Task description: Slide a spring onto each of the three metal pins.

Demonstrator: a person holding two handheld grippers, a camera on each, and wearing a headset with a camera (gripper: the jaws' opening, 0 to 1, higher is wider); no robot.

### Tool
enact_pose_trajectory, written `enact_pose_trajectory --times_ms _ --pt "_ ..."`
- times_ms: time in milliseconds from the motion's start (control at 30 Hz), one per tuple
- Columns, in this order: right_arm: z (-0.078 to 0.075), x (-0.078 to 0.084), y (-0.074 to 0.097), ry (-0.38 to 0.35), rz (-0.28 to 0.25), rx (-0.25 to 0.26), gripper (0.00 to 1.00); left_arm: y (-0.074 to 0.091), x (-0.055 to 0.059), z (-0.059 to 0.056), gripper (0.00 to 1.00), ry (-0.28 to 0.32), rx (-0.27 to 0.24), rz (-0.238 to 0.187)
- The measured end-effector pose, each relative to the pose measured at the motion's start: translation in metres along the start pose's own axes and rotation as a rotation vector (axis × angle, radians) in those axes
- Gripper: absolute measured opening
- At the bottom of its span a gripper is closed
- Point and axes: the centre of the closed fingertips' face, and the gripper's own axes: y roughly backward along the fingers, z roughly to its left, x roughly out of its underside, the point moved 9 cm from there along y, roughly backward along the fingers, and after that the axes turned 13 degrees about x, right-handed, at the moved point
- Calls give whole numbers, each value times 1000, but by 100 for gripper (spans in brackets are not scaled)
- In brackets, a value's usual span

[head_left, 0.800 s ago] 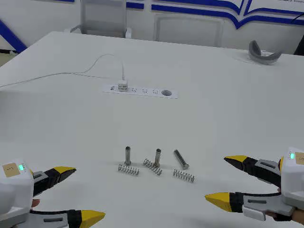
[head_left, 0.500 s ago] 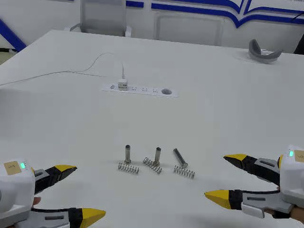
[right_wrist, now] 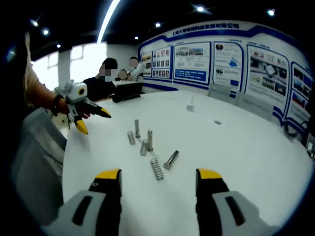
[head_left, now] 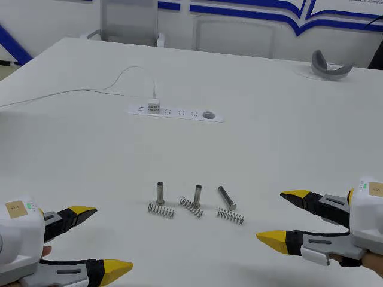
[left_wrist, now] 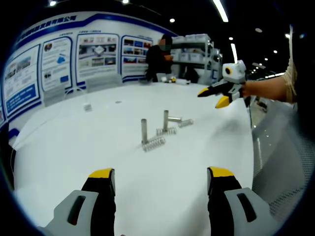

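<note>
Both grippers hover low in the head view, left gripper (head_left: 111, 237) and right gripper (head_left: 272, 214), jaws spread wide and empty. At lower centre stand two upright pins (head_left: 160, 192), beside them a lying pin (head_left: 227, 198), with three springs (head_left: 192, 207) just in front. The danger is a yellow tip toppling an upright pin, or a pinched spring pinging away. The right gripper view shows the lying pin's head clearly, while the left gripper view blurs it.

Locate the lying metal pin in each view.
Head view: lying pin, lower centre, rightmost of the three.
Left gripper view: lying pin near centre, farthest from the jaws.
Right gripper view: lying pin at centre, nearest the jaws.
Shared landmark: middle upright pin beside it.
</note>
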Motion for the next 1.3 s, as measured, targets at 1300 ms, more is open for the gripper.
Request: enact_pose_trajectory --times_ms 1300 --pt "-16 -36 -66 -12 82 76 41 -2 1 -4 76 9 -5 -4"
